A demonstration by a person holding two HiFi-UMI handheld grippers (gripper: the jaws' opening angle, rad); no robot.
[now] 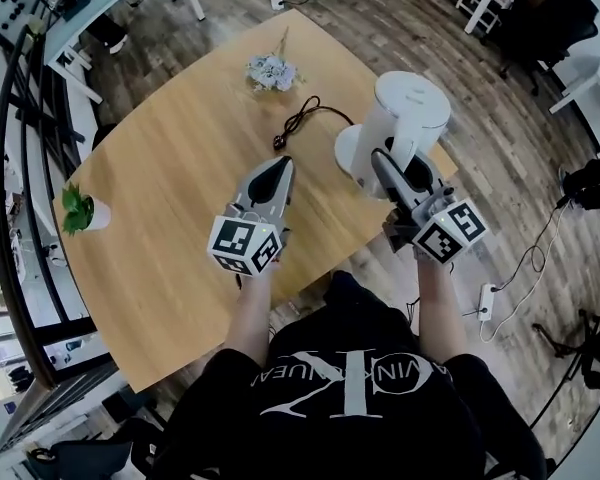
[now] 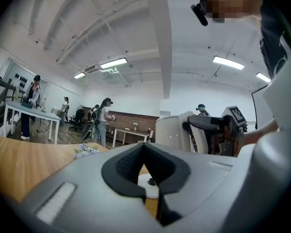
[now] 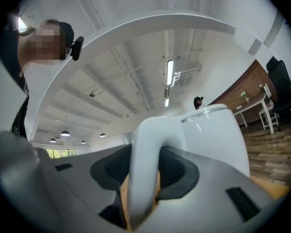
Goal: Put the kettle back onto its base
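Note:
The white kettle is over the table's right part, and my right gripper is shut on its handle. In the right gripper view the handle fills the gap between the dark pads, with the kettle body behind it. The round white base lies on the table just left of the kettle's bottom, partly hidden by it. I cannot tell whether the two touch. My left gripper is shut with nothing in it, to the left of the base. The base also shows through the gap under the left gripper's jaws.
A black cord runs from the base toward the far edge of the wooden table. A small bunch of flowers lies at the far side. A potted plant stands at the left edge. Several people stand at desks in the background.

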